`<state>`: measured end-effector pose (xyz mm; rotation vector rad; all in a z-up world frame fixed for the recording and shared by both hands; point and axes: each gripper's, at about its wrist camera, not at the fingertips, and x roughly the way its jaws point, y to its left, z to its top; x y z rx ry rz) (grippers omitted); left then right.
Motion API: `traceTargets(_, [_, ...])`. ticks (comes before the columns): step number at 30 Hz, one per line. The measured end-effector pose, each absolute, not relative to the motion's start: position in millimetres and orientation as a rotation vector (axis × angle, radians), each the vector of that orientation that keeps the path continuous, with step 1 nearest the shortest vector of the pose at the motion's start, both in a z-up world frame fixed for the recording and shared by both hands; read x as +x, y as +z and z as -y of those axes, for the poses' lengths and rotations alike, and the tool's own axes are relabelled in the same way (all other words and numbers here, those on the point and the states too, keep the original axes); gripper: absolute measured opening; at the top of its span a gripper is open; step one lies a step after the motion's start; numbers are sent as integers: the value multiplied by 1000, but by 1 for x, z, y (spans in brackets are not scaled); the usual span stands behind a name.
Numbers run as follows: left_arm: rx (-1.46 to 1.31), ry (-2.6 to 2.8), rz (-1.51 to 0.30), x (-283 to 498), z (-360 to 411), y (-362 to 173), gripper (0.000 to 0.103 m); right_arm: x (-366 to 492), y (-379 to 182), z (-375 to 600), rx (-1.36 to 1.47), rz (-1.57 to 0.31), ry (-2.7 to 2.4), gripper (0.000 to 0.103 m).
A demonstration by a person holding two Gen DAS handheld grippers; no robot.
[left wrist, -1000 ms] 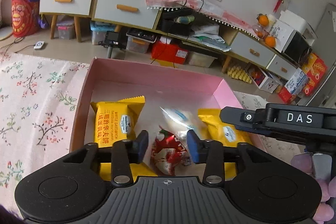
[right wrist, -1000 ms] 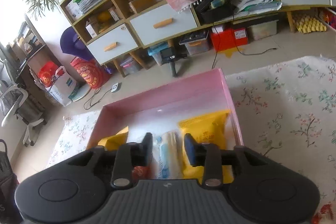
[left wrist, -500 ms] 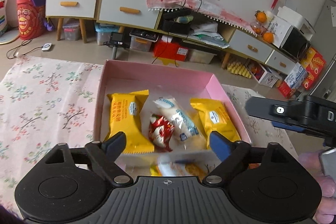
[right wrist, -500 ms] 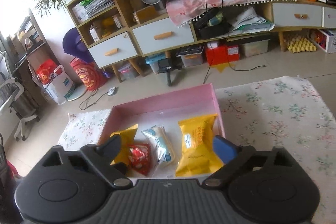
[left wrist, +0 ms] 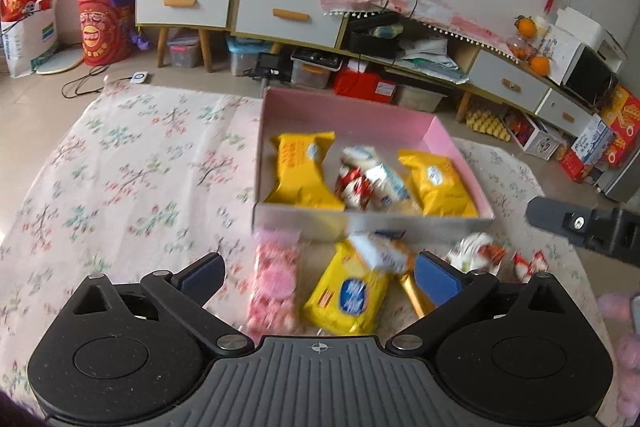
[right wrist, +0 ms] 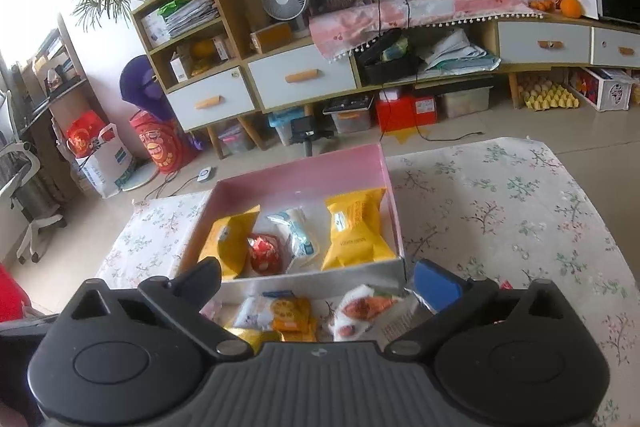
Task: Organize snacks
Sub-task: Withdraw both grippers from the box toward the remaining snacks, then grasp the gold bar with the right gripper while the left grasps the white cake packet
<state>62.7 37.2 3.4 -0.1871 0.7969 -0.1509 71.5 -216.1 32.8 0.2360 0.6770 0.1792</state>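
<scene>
A pink box point(left wrist: 352, 111) on the floral cloth holds two yellow packets point(left wrist: 302, 171), a red sweet point(left wrist: 352, 185) and a white-blue packet point(left wrist: 384, 175); the pink box also shows in the right wrist view point(right wrist: 304, 171). In front of it lie loose snacks: a pink packet point(left wrist: 274, 283), a yellow packet with a blue label point(left wrist: 352, 297), and white-orange packets point(right wrist: 364, 307). My left gripper point(left wrist: 318, 277) is open and empty above the loose snacks. My right gripper point(right wrist: 318, 277) is open and empty, held over the loose snacks near the box's front wall.
The floral cloth point(left wrist: 132, 167) covers the table to the left and the right point(right wrist: 520, 211) of the box. Beyond the table stand white drawer cabinets point(right wrist: 300, 79), a fan, storage bins and bags on the floor. The right gripper's body shows at the left view's right edge point(left wrist: 588, 227).
Both grippers opened wide and pulled back from inside the box. The red sweet and the white-blue packet now lie in the box. The loose snacks in front came into view.
</scene>
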Motion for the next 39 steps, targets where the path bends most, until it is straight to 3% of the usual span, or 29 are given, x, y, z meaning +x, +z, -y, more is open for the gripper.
traceTargets(17, [-151, -121, -780, 37, -79, -32, 102, 37, -15, 206, 118, -704, 225, 90])
traceTargets(39, [-122, -155, -917, 42, -77, -60, 101, 33, -43, 179, 32, -799, 296, 90])
